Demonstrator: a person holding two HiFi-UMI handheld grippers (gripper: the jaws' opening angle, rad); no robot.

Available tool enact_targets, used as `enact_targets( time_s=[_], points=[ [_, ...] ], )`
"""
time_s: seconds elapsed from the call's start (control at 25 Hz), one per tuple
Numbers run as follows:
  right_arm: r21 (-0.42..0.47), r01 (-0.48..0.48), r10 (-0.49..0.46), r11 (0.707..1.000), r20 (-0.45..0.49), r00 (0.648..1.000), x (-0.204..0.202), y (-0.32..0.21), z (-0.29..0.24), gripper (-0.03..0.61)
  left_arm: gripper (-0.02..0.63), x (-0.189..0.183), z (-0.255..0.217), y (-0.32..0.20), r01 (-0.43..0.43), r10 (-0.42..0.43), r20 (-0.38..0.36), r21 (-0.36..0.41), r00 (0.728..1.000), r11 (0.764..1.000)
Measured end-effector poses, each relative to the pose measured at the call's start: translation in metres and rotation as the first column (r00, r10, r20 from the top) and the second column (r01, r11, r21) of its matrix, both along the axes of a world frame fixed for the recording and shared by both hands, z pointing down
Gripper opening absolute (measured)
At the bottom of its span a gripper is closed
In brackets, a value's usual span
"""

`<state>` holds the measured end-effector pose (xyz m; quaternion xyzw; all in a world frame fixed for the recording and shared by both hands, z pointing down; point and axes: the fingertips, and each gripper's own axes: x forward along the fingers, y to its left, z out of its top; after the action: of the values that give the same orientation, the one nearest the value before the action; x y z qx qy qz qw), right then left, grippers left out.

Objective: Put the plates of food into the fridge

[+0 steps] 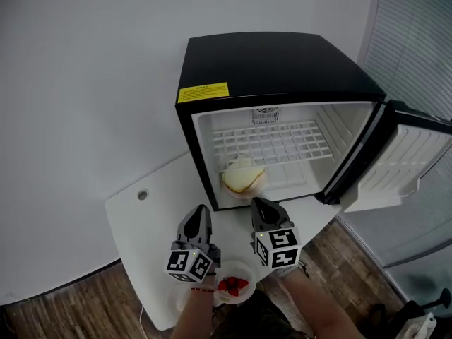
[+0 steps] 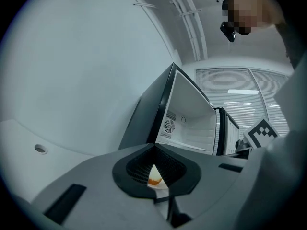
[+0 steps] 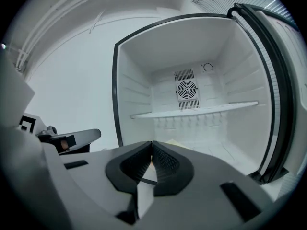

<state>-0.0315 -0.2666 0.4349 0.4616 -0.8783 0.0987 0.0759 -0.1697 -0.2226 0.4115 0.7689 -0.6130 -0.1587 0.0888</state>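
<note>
My left gripper (image 1: 201,212) and right gripper (image 1: 260,205), jaws shut and empty, face the open fridge (image 1: 282,69); bread plate (image 1: 239,190) inside, strawberry plate (image 1: 244,268) on desk (image 1: 145,228).

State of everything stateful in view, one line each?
Black mini fridge: door open.
White plate of pale food: inside fridge, low at front.
White plate of red fruit: on white table, outside the fridge.
Left tongs: shut, empty.
Right tongs: shut, empty.

Office-like room: window blinds (image 1: 417,41), mini fridge (image 1: 275,66), white table (image 1: 141,224).
</note>
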Motion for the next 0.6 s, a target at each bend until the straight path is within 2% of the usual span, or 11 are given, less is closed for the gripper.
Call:
enact_targets(
  time_s=[0.36,0.6],
  points=[
    [0.014,0.026,-0.026,1.0,0.004,1.0,0.001,0.051,-0.014,0.008,0.008,0.009,-0.018,0.038,-0.033,0.033,0.01,0.033,0.999,0.999],
    [0.046,0.09,-0.089,0.995,-0.031,0.996,0.004,0.092,-0.019,0.008,0.008,0.016,-0.035,0.069,-0.045,0.045,0.009,0.058,0.999,0.997]
  ],
)
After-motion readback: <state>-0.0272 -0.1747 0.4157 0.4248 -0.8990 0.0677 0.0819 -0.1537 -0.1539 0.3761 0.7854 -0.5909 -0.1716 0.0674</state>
